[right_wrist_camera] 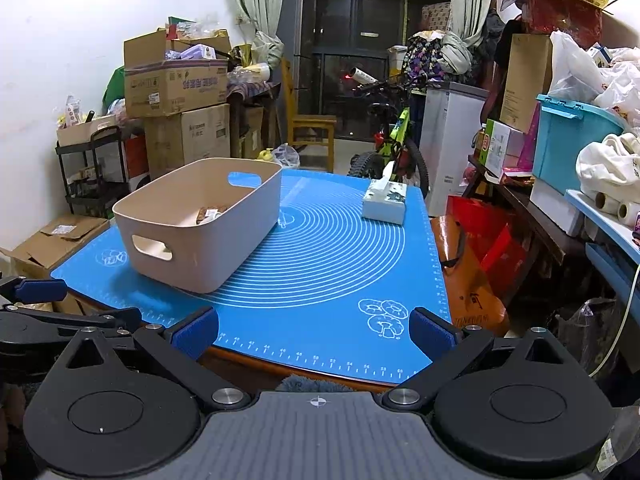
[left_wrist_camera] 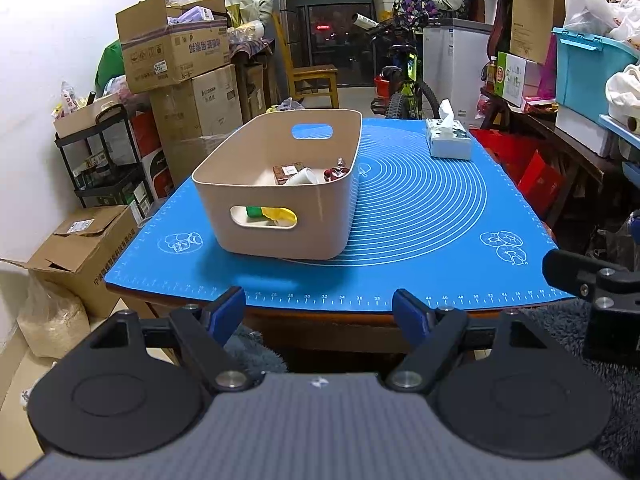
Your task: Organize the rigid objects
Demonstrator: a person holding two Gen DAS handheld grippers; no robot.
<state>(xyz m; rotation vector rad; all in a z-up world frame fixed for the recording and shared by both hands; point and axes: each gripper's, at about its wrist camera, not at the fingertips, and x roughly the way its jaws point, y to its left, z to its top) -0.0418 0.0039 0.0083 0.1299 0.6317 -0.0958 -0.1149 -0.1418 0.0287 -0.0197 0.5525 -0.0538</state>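
A beige bin (left_wrist_camera: 280, 236) with cut-out handles stands on the left half of the blue mat (left_wrist_camera: 420, 220). Inside it lie a brown box (left_wrist_camera: 289, 171), a white cylinder (left_wrist_camera: 303, 178), a dark red figure (left_wrist_camera: 335, 172) and green and yellow items seen through the handle hole (left_wrist_camera: 266, 213). The bin also shows in the right wrist view (right_wrist_camera: 208, 248), on the mat (right_wrist_camera: 328, 264). My left gripper (left_wrist_camera: 319, 312) is open and empty at the table's front edge. My right gripper (right_wrist_camera: 314, 334) is open and empty, also at the front edge.
A tissue box (left_wrist_camera: 447, 141) stands at the mat's far right, also in the right wrist view (right_wrist_camera: 385, 204). The right gripper's body (left_wrist_camera: 592, 280) shows at the right. Cardboard boxes (left_wrist_camera: 176, 56), a black cart (left_wrist_camera: 100, 160), a bicycle (right_wrist_camera: 392, 148) and red bags (right_wrist_camera: 480, 256) surround the table.
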